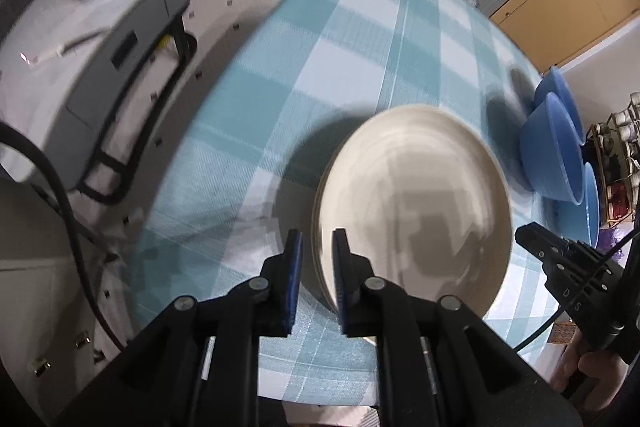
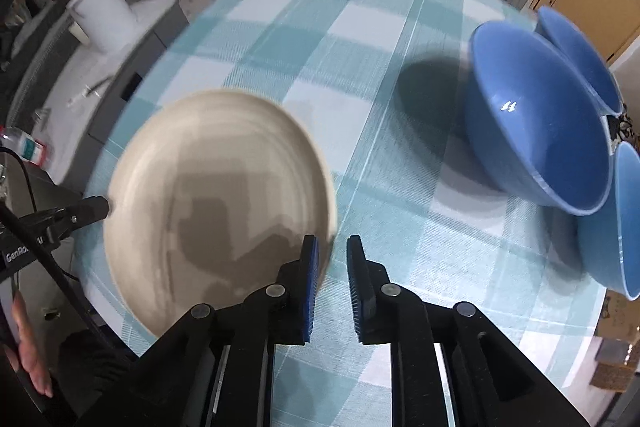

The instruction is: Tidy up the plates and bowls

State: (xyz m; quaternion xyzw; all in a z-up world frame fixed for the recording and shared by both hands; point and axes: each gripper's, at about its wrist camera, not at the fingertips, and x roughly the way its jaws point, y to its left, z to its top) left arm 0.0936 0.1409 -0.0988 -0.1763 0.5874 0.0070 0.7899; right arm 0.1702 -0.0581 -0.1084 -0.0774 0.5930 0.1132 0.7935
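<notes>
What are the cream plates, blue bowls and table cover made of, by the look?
Cream plates: likely glazed ceramic or stoneware; smooth satin surface with faint concentric rings and soft shadows on it.
Blue bowls: glossy, sharp light glints inside; glazed ceramic or possibly melamine, cannot tell which.
Table cover: woven fabric, matte; visible weave lines in the teal and white check.

Three blue bowls [image 2: 536,115]; cream plate stack [image 1: 416,203], count unclear.
</notes>
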